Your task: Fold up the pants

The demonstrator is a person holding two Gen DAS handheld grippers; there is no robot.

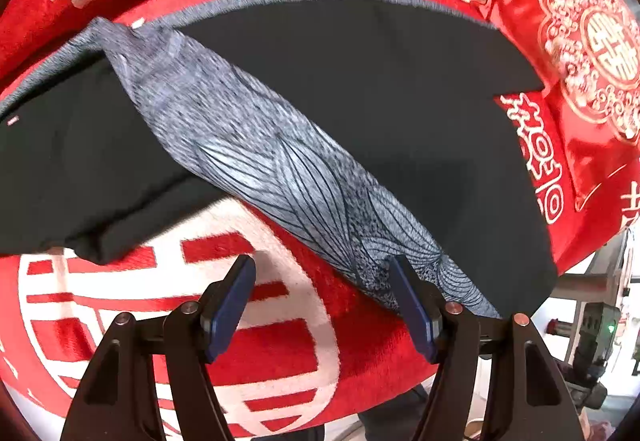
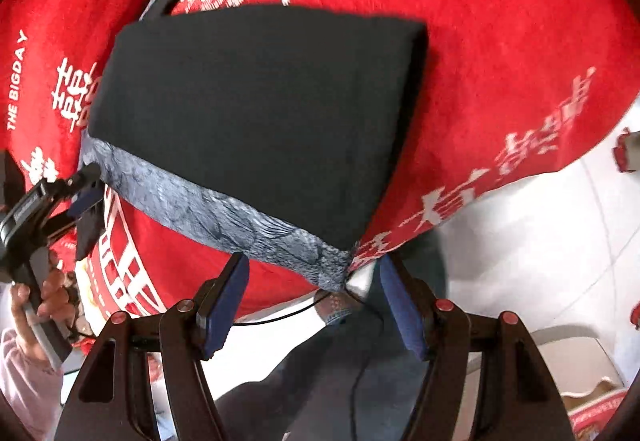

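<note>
Fingers of both the left gripper (image 1: pixel 322 305) and right gripper (image 2: pixel 314 301) stand apart, holding nothing. Black pants (image 2: pixel 256 121) lie folded on the red blanket (image 2: pixel 500 41), their grey patterned waistband (image 2: pixel 224 213) nearest. Soft, light, limp cloth, I judge; pinch the waistband's corners.

One pair of pants (image 1: pixel 360 113) lies on the one red blanket (image 1: pixel 280 321). One red cushion (image 1: pixel 588 73) sits beside the pants, and two grippers hover nearby: left gripper (image 1: pixel 322 305), right gripper (image 2: pixel 314 301).
</note>
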